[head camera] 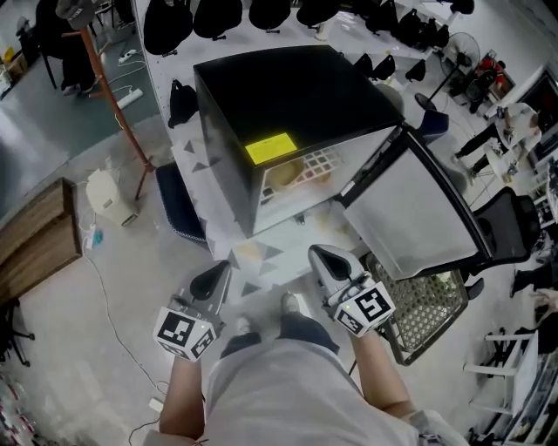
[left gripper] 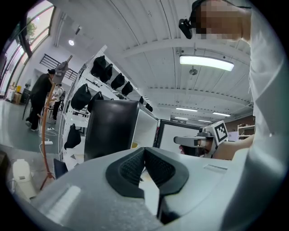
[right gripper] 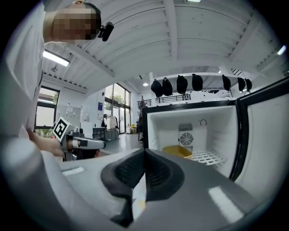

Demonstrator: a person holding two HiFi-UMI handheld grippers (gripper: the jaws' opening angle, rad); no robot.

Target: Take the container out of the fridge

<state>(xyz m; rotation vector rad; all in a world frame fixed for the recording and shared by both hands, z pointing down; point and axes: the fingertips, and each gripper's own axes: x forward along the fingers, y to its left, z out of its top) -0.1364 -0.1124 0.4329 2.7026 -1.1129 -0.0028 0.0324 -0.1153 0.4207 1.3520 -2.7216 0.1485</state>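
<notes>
A black mini fridge stands on the floor ahead of me, its door swung open to the right. Inside, a yellowish container sits on the white wire shelf; it also shows dimly in the head view. Both grippers hover in front of the fridge, short of its opening. My left gripper is shut with nothing between its pads. My right gripper is likewise shut and empty, and points into the open compartment.
A wire mesh basket lies low at the right under the door. A white jug, a wooden bench and an orange stand pole are to the left. Dark bags hang behind the fridge.
</notes>
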